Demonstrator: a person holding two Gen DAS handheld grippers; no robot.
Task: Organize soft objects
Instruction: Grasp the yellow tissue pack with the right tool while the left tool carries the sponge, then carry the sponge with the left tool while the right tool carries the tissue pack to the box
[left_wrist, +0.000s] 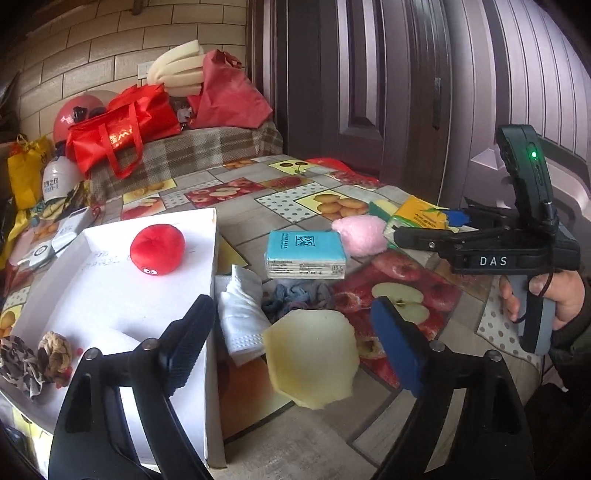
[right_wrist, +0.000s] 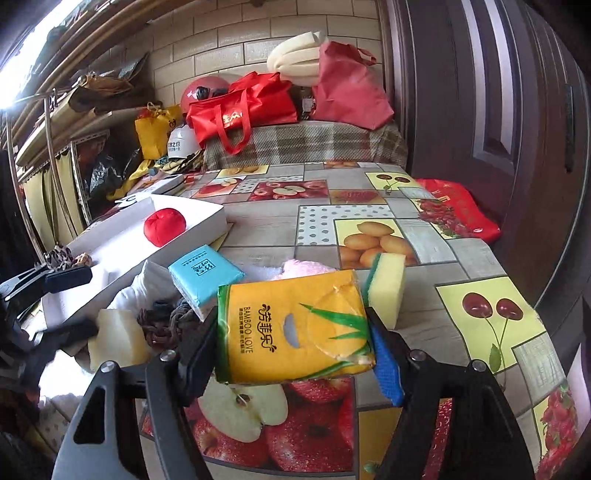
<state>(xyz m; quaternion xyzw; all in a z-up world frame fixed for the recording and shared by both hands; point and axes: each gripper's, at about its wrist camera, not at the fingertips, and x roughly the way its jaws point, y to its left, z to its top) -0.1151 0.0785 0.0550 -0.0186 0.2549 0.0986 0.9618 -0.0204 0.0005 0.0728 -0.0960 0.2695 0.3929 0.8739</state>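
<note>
Fruit-patterned oilcloth is covering the table (right_wrist: 424, 236), with a brick wall and red bags lying behind.

Sorted so far: white box (left_wrist: 122, 295) is holding a red plush ball (left_wrist: 157, 250), a leopard-print scrunchie (left_wrist: 16, 363) and a beige scrunchie (left_wrist: 55, 356).

Remaining outside it: yellow tissue pack (right_wrist: 291, 328), blue tissue pack (left_wrist: 306, 254), pale foam piece (left_wrist: 312, 363), white cloth (left_wrist: 242, 314), pink puff (left_wrist: 360, 236), yellow-green sponge (right_wrist: 384, 291), dark scrunchies (left_wrist: 299, 297).

Judgement: early stage, most items waiting.

Right gripper (right_wrist: 295, 354) is squeezing the creased, glossy yellow tissue pack, tilting above the table. Left gripper (left_wrist: 291, 339) is standing wide, holding nothing, jaws straddling the foam piece.
</note>
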